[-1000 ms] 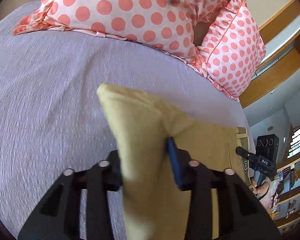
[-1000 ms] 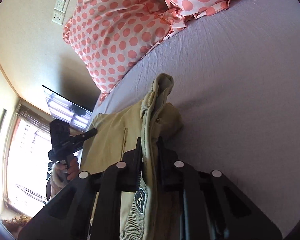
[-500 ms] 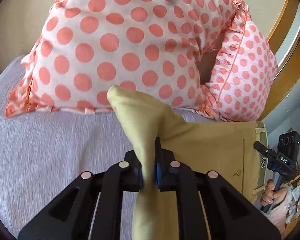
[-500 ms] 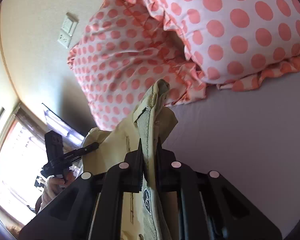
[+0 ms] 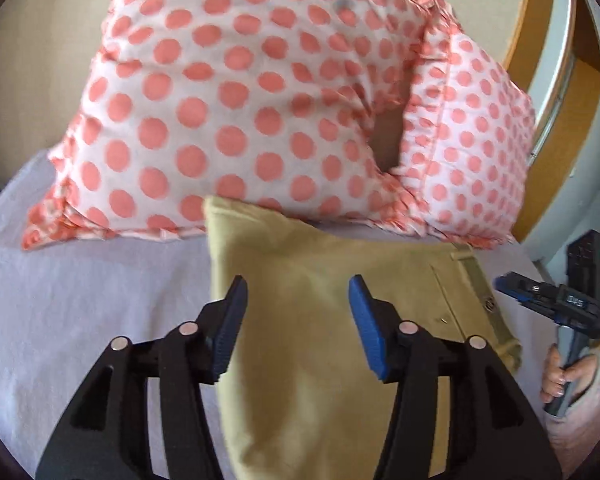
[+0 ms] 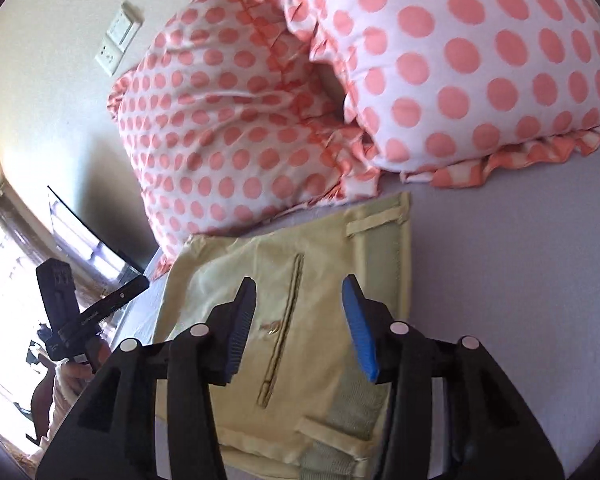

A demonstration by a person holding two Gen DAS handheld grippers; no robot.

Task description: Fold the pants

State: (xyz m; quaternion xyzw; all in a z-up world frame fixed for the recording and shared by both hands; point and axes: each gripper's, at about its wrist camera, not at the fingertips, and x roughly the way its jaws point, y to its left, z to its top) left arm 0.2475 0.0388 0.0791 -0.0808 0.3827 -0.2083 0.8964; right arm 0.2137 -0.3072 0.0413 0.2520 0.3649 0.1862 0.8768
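The khaki pants (image 5: 320, 320) lie flat on the lilac bed sheet (image 5: 80, 300), their far edge close to the polka-dot pillows. My left gripper (image 5: 298, 320) is open just above the pants' leg end, holding nothing. In the right wrist view the pants (image 6: 300, 300) show a welt pocket and the waistband with belt loops. My right gripper (image 6: 298, 320) is open above that waistband part, holding nothing. The right gripper also shows in the left wrist view (image 5: 560, 304), and the left gripper in the right wrist view (image 6: 72, 312).
Two white pillows with coral dots (image 5: 240, 100) (image 6: 460, 60) lean against the wall just beyond the pants. A wall socket plate (image 6: 118, 38) is above them. A wooden window frame (image 5: 540, 40) is at the right. The sheet (image 6: 520, 280) extends to the right.
Both grippers carried the pants toward the pillows, then opened and let go. The pants now lie flat on the sheet instead of hanging pinched in the jaws.
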